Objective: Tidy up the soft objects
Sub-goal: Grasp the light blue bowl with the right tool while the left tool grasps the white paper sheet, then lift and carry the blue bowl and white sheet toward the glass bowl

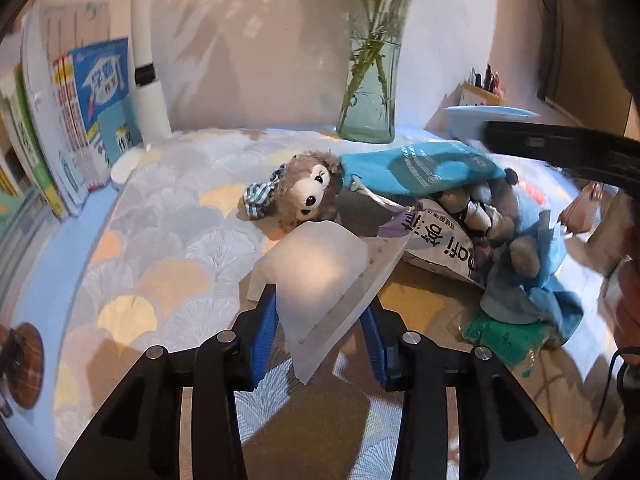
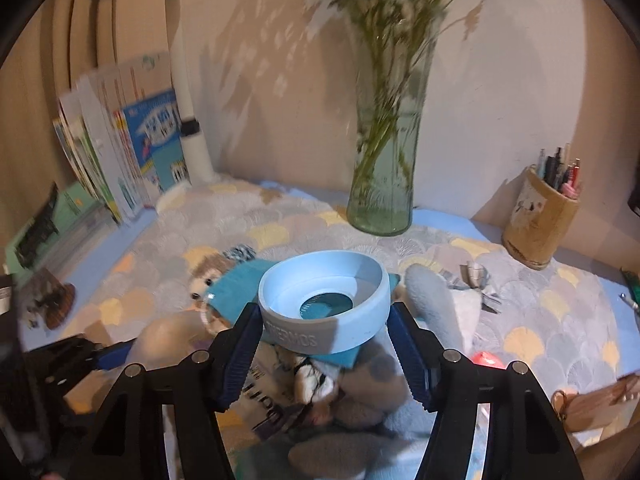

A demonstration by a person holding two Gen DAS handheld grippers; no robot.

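Patterned surface (image 1: pixel 168 216) carries a limp plush pile (image 2: pixel 360 396) beneath the right claw (image 2: pixel 325 322), clamped on a rubbery blue ring (image 2: pixel 324 304); left claw (image 1: pixel 320 320) pinches a light translucent pouch (image 1: pixel 320 276). Grab plush bodies.

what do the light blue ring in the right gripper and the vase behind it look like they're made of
Light blue ring: probably matte silicone or soft plastic, with raised moulded lettering and no glare. Vase: greenish clear glass, since the stems show through its glossy wall.
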